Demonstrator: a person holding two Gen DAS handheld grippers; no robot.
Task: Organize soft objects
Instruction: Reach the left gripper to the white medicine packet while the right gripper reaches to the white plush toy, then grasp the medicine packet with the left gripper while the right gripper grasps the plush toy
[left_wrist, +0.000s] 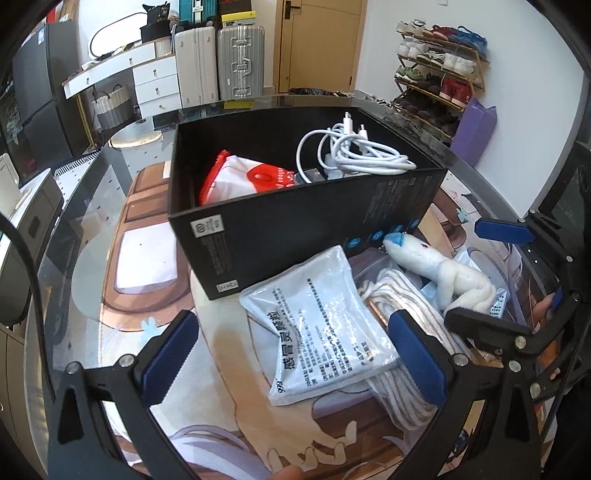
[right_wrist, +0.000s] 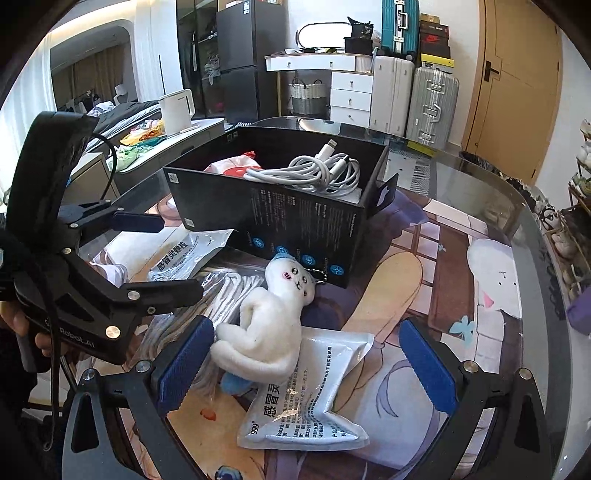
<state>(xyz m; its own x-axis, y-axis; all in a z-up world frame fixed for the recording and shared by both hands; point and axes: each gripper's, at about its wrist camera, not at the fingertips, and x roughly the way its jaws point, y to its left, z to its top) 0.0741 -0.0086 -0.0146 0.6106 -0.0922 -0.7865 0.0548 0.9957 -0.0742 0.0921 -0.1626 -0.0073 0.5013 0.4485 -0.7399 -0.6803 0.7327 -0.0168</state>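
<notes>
Blue-padded jaws of both grippers gape wide, right gripper (right_wrist: 304, 363) straddling the plush toy (right_wrist: 266, 328), left gripper (left_wrist: 295, 354) straddling a medicine sachet (left_wrist: 321, 325)

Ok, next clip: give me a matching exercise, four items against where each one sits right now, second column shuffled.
Items:
1. white charging cable
2. plush toy
3. red and white pouch
4. bundled white rope

Places:
A. on the table, partly under a medicine sachet
B. in the black box, at its left end in the left wrist view
C. coiled in the black box
D. on the table in front of the box, between the right gripper's open jaws

Pairs: 1-C, 2-D, 3-B, 4-A
</notes>
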